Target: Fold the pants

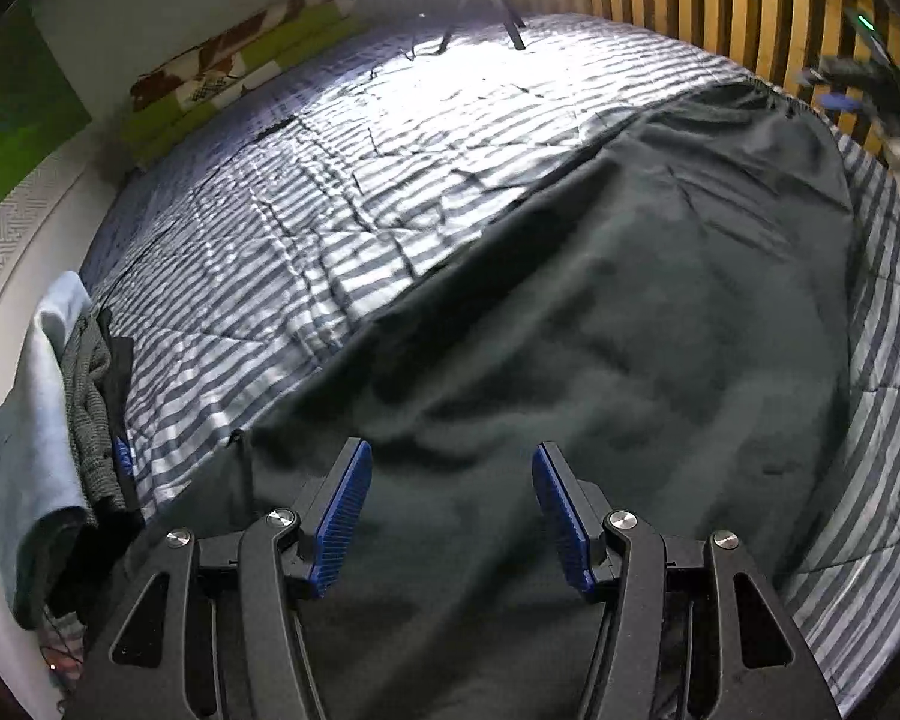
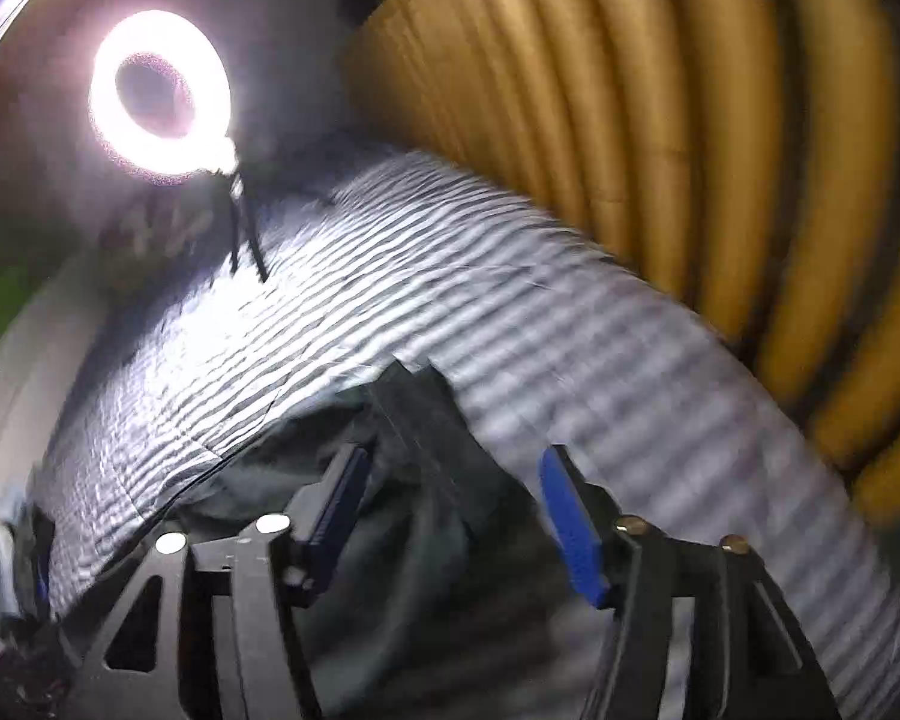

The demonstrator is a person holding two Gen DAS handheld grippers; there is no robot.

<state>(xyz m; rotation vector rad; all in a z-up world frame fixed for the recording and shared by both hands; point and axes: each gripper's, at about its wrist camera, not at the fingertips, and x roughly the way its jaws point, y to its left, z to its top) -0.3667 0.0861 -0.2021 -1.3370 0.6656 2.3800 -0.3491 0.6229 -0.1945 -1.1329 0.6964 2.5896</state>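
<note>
On striped bedspread (image 1: 282, 252), dark pants (image 1: 630, 330), no containers.

The pants (image 1: 600, 312) are a plain dark grey-green; the bedspread (image 1: 282, 228) under them carries narrow blue-grey and white stripes; the slatted wall (image 1: 720, 6) at one o'clock runs in yellow-tan bars over dark gaps. Both grippers are black with ribbed blue pads (image 1: 345, 516); at nine o'clock a pile of clothes (image 1: 60, 420) shows pale blue and speckled grey; the ring light (image 2: 161, 97) glows white.
</note>
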